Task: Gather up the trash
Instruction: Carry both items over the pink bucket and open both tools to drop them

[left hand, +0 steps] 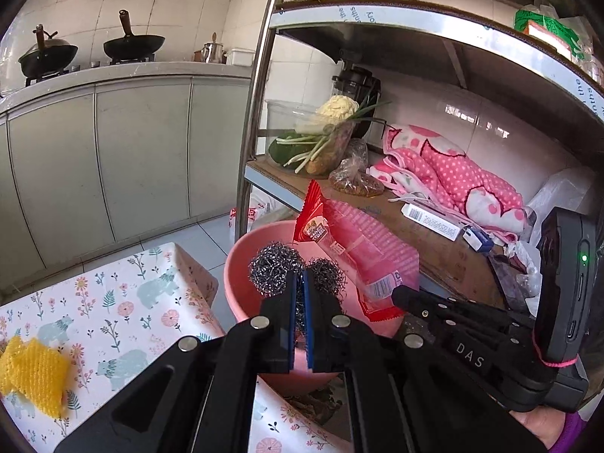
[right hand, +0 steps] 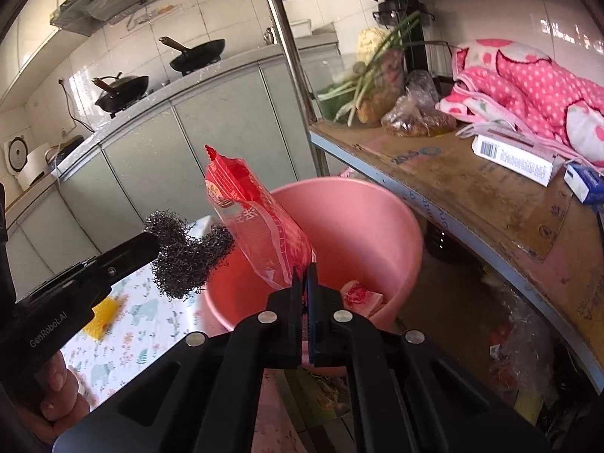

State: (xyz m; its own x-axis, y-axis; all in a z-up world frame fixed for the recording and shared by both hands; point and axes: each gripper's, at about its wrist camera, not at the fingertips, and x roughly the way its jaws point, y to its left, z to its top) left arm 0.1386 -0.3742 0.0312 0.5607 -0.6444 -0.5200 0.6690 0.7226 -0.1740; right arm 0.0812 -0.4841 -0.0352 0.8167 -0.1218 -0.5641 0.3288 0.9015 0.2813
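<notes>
Steel wool (left hand: 277, 273), a tangled grey wad, is pinched between the nearly closed fingers of the left gripper (left hand: 301, 277) above the near rim of a pink bucket (left hand: 241, 264). Just to its right, the right gripper (right hand: 305, 277) is clamped tight on the lower edge of a red plastic wrapper (right hand: 260, 222), held upright over the bucket's mouth. Crumpled red-and-white scrap (right hand: 358, 296) lies inside. A yellow sponge (left hand: 32, 373) rests on the flowered tablecloth (left hand: 124, 302) at left; a cluttered shelf (right hand: 472, 196) stands right.
</notes>
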